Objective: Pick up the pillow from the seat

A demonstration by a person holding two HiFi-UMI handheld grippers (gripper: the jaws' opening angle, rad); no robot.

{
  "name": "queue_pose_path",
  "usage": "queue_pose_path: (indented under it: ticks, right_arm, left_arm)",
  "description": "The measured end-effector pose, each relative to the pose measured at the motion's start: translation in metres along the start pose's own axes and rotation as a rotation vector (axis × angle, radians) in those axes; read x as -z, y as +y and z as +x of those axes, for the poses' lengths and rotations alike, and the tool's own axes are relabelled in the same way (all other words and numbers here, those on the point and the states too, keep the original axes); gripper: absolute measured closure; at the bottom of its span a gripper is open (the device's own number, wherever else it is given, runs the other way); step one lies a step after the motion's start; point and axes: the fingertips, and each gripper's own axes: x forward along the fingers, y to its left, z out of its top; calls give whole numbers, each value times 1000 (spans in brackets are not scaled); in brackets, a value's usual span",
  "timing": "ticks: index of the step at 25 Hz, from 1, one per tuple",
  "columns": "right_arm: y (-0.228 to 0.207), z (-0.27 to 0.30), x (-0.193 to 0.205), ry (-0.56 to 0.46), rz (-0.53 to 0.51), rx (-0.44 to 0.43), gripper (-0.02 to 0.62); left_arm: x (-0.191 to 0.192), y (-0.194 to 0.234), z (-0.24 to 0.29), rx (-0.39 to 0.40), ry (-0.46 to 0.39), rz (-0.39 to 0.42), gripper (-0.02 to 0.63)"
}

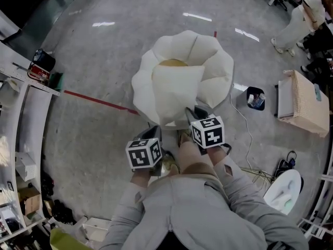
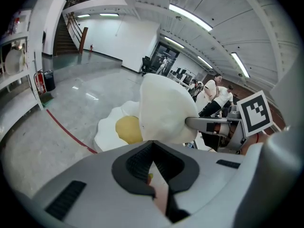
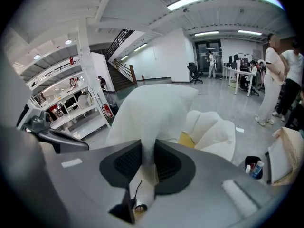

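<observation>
The white pillow (image 1: 177, 92) hangs upright in front of the white petal-shaped seat (image 1: 218, 61), clear of its yellow centre (image 1: 173, 63). My right gripper (image 1: 192, 111) is shut on the pillow's lower right corner. In the right gripper view the white fabric (image 3: 152, 113) runs down between the pads of the right gripper (image 3: 148, 151). My left gripper (image 1: 155, 130) sits just under the pillow's lower left corner. In the left gripper view the left gripper (image 2: 152, 144) has its jaws together with no fabric between them. The pillow (image 2: 166, 110) rises beyond it, over the seat (image 2: 107, 127).
A wicker box (image 1: 304, 103) and a small black bin (image 1: 255, 98) stand right of the seat, with a cable (image 1: 244, 134) on the floor. A red floor line (image 1: 99, 102) runs left. Shelves (image 1: 21, 113) line the left side. People (image 1: 296, 25) stand at the far right.
</observation>
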Motion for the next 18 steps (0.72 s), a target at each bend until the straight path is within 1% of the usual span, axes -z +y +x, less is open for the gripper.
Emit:
queue_pose_path:
  ticks: [10, 18]
  right_arm:
    - [5, -7, 3, -14, -9, -8, 532]
    - [7, -9, 5, -11, -10, -7, 534]
  left_arm:
    - [-6, -1, -1, -1, -4, 32, 601]
    - [-6, 2, -2, 3, -1, 23, 601]
